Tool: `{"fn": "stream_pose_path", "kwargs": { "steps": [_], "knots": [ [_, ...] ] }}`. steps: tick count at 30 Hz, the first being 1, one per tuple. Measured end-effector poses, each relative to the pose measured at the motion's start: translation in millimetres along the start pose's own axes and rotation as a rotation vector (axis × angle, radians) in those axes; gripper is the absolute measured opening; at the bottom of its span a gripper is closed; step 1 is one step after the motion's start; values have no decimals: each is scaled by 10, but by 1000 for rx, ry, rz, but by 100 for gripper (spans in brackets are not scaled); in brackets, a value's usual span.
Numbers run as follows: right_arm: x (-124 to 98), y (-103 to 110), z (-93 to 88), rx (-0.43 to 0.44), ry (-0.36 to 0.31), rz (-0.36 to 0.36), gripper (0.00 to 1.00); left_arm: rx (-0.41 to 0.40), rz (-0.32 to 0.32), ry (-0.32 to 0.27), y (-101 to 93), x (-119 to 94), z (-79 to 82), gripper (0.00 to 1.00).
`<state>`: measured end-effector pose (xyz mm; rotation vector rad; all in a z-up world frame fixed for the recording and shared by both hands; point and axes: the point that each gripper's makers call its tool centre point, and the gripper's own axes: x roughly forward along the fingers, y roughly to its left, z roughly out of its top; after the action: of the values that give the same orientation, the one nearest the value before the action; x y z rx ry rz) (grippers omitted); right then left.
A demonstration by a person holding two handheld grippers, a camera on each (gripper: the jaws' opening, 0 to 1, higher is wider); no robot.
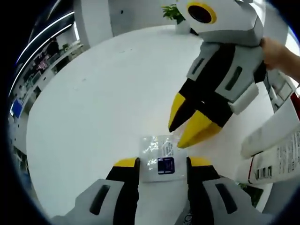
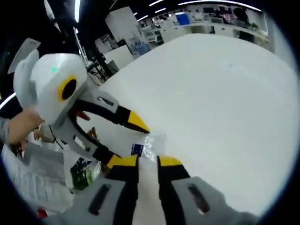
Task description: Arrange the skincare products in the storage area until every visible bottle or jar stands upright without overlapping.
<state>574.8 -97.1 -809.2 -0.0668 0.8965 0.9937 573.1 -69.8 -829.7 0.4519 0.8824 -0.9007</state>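
A small clear sachet (image 1: 159,157) with a dark blue label lies flat on the white table (image 1: 93,108). My left gripper (image 1: 162,162) is open, its yellow-tipped jaws standing on either side of the sachet. The right gripper (image 1: 177,137) comes down from the upper right with its jaws only narrowly apart, tips at the sachet's far corner. In the right gripper view the sachet (image 2: 149,143) lies just beyond my right gripper (image 2: 147,161), between the left gripper's spread fingers (image 2: 136,122). White tubes (image 1: 276,140) with printed labels lie at the right edge.
A potted plant (image 1: 173,11) stands at the table's far edge. A person's hand (image 1: 279,54) holds the right gripper. White packaging and a dark green item (image 2: 82,171) lie at the left of the right gripper view. The table stretches broad and white beyond.
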Motion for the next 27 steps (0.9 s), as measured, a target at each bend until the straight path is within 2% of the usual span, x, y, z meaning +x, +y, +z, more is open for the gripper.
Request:
{"fn": "stream_pose_path", "kwargs": {
  "steps": [3, 8, 13, 19, 27],
  "knots": [
    [-97, -29, -10, 6, -22, -18, 16, -17, -6, -34, 5, -49, 49, 37],
    [-231, -43, -41, -11, -40, -38, 17, -12, 2, -38, 49, -117, 50, 37],
    [-401, 44, -80, -42, -48, -62, 18, -6, 15, -51, 103, -208, 69, 37],
    [-586, 106, -76, -74, -64, -88, 19, 9, 26, -56, 332, -239, 53, 37],
    [-838, 159, -83, -118, -85, -134, 21, 20, 49, -69, 146, -478, 52, 37]
  ]
}}
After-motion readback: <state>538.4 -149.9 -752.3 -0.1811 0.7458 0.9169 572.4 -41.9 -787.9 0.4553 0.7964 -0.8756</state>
